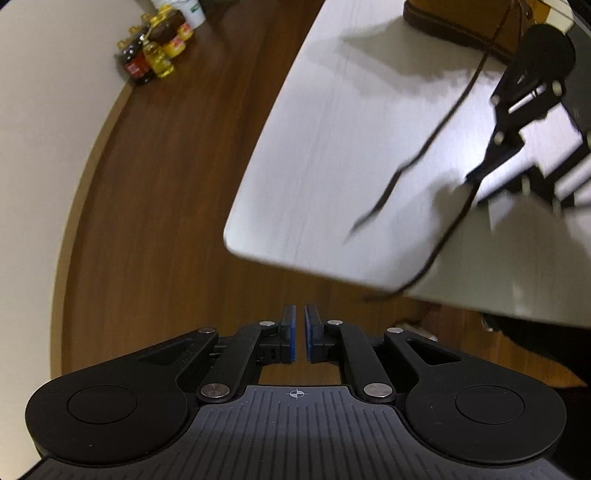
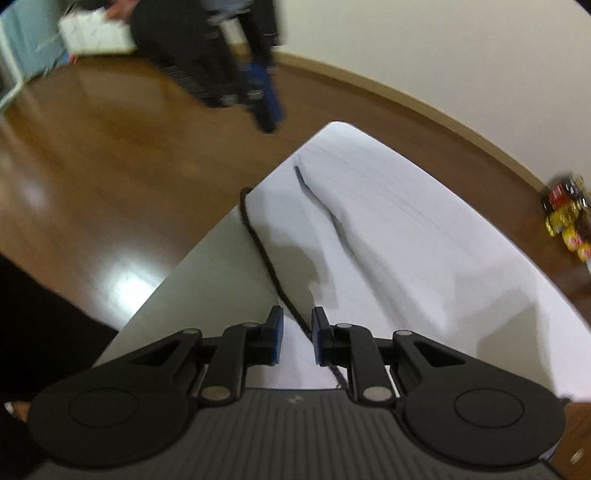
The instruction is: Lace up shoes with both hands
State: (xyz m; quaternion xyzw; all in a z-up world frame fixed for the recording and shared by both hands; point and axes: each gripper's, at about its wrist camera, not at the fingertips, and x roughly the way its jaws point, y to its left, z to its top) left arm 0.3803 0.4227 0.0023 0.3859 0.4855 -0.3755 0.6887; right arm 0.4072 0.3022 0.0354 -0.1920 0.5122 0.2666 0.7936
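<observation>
The left gripper (image 1: 299,332) is held over the wooden floor (image 1: 166,184), off the corner of the counter (image 1: 314,147). Its jaws are parted by only a narrow slit, and nothing is held between them. The jaws of the right gripper (image 2: 294,332) are seen standing apart in its own view. The dark lace (image 2: 258,236) is threaded between them, close to the right-hand pad but not clamped. From there the lace is led over the counter's edge. A second lace end (image 1: 436,129) is laid loose across the counter top.

The tan shoe (image 1: 461,26) is set at the counter's far end and is cut off by the frame, so its eyelets cannot be made out. Both distant grippers are blurred. A cluster of bottles (image 1: 155,48) is seen on the floor by the wall.
</observation>
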